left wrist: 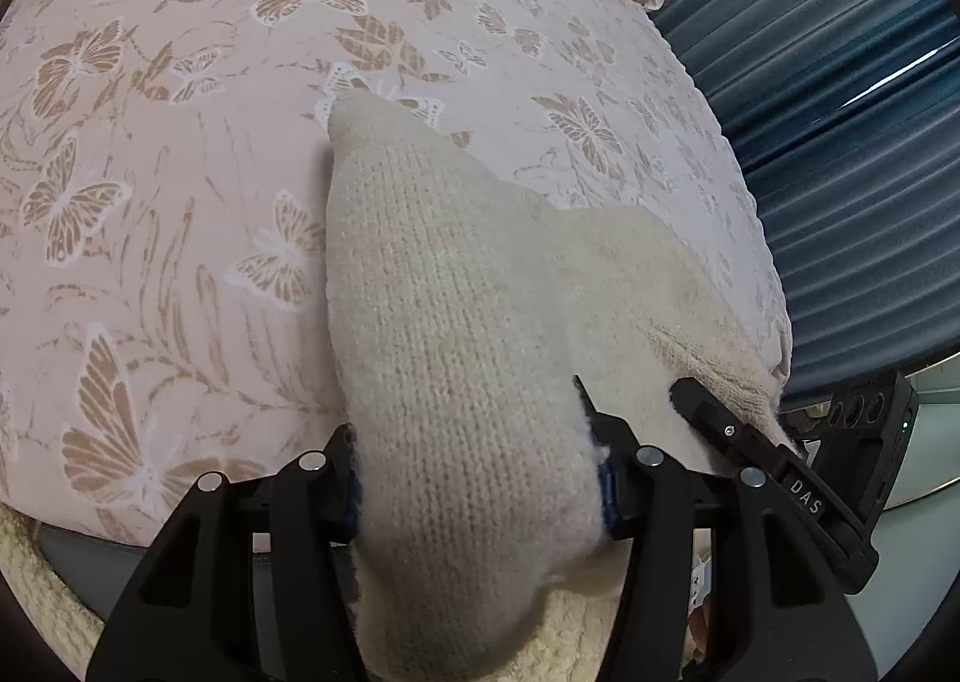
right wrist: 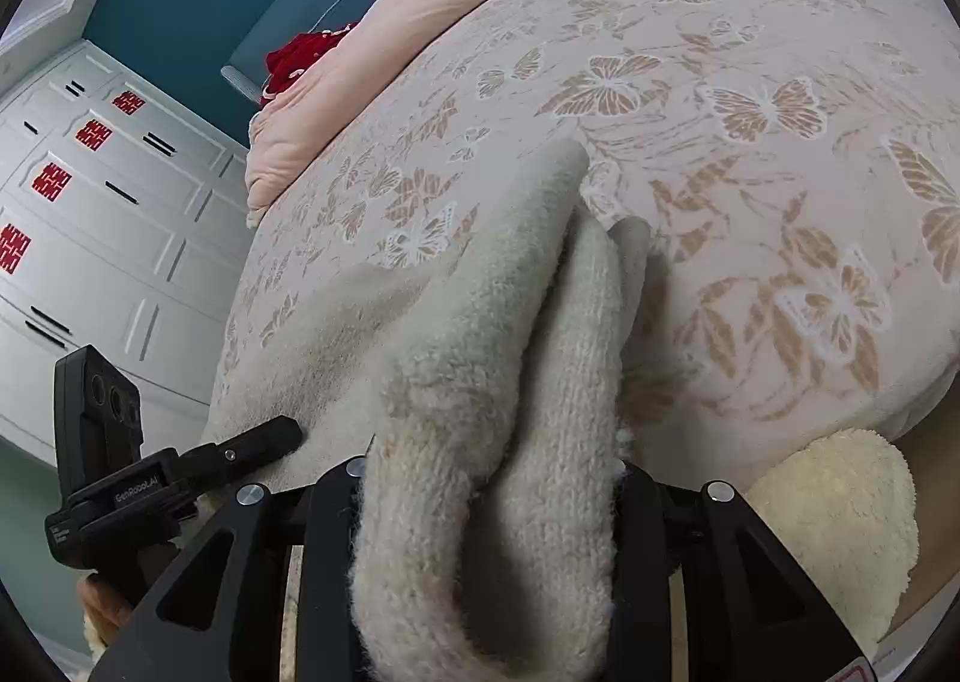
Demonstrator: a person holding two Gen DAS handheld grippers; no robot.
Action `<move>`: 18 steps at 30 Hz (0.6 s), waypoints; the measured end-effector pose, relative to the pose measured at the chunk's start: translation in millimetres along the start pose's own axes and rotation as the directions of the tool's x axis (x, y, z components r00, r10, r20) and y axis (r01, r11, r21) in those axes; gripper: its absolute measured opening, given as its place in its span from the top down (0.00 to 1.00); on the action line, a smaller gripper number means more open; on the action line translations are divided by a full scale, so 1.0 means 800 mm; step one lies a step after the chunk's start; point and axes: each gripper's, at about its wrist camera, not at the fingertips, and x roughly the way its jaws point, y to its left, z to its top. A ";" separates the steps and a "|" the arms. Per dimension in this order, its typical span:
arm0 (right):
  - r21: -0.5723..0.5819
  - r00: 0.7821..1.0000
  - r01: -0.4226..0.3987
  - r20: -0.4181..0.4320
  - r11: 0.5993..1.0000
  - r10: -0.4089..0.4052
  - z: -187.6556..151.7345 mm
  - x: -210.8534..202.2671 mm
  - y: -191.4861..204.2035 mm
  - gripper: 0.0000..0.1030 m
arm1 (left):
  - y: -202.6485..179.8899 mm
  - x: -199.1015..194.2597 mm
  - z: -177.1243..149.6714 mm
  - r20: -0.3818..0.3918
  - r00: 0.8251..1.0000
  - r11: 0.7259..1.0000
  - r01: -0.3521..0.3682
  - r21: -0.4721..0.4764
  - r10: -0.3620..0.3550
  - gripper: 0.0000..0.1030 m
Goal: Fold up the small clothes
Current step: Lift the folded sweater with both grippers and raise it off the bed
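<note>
Both claws are clenching the same cream knitted garment point(left wrist: 456, 334), each at a bunched end of it. In the left wrist view, the left claw point(left wrist: 480, 478) is gripping a thick fold of the knit between its two black fingers point(left wrist: 618, 478), the wool bulging out above and below the pads and covering most of them. Off to the right edge of that view, the right claw point(left wrist: 750, 436) is pinching another part of the same garment, its slim black finger lying along the cloth.

In the right wrist view, the right claw point(right wrist: 486, 496) is grasping a rolled, doubled-over bunch of the knit point(right wrist: 480, 382) — fuzzy fleece side on the left, ribbed stitches on the right. The left claw point(right wrist: 240, 454) is showing at the lower left, its fingertip touching the flat spread of the garment.

Between the two grips the garment is draping down onto the bedspread point(left wrist: 180, 141), a pink one with tan and white butterflies, near the bed's foot edge — its far tip is lying toward the middle of the bed. A pale pink quilt point(right wrist: 372, 39) is lying bunched at the far end of the bed, with something red point(right wrist: 300, 57) beside it. White wardrobe doors point(right wrist: 90, 214) are standing past the bed's side edge.
</note>
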 end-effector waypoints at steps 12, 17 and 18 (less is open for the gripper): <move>-0.041 0.998 0.001 0.057 0.999 0.002 0.030 0.009 -0.012 0.68 | 0.001 0.001 0.016 0.129 0.991 0.999 0.013 0.049 -0.019 0.45; 0.049 0.995 0.063 -0.076 0.997 -0.059 -0.016 0.047 -0.061 0.58 | 0.064 0.057 -0.034 0.015 1.000 0.995 0.021 -0.098 -0.020 0.41; 0.034 0.996 0.066 -0.058 0.997 -0.064 -0.016 0.041 -0.060 0.55 | 0.069 0.053 -0.039 0.033 0.999 0.995 0.035 -0.095 -0.032 0.38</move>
